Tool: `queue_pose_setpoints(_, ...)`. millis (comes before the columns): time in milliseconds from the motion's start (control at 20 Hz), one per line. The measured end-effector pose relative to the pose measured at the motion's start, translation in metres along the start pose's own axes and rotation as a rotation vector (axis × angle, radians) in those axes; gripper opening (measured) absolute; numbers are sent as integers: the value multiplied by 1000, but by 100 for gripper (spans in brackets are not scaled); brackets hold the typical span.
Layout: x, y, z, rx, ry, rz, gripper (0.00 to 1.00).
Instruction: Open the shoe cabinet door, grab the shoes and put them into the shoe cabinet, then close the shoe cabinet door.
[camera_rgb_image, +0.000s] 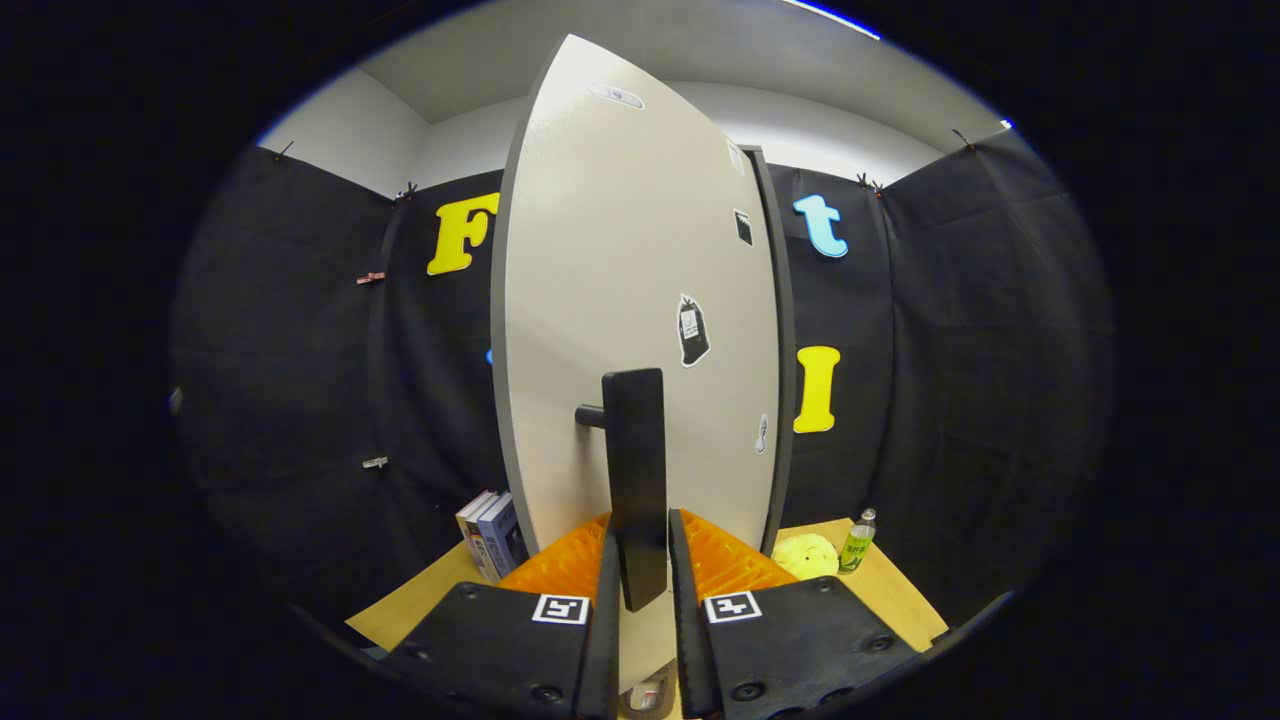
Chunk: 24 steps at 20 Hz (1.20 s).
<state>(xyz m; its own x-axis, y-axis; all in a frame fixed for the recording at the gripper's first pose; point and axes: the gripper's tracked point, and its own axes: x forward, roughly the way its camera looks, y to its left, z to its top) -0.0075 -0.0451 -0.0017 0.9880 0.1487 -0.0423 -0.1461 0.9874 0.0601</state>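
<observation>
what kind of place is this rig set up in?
Looks like a staged recording booth, not a real home: black cloth walls clipped up around a tabletop, with a pale cabinet door. The tool sits closed around the door's dark handle.

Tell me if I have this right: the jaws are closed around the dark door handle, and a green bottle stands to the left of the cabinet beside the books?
Not quite. In the gripper view the green bottle stands right of the cabinet door, beside a yellow round thing; the books are left. The gripper does have its jaws around the dark handle.
</observation>
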Motion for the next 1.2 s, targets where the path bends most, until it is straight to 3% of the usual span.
queue_pose_setpoints(600, -39, -86, 3, -4, -2, -77, 27)
queue_pose_setpoints(850, -49, -118, 10, 14, 2, -101, 22)
queue_pose_setpoints(1200, -69, -171, 18, 21, -24, -220, 22)
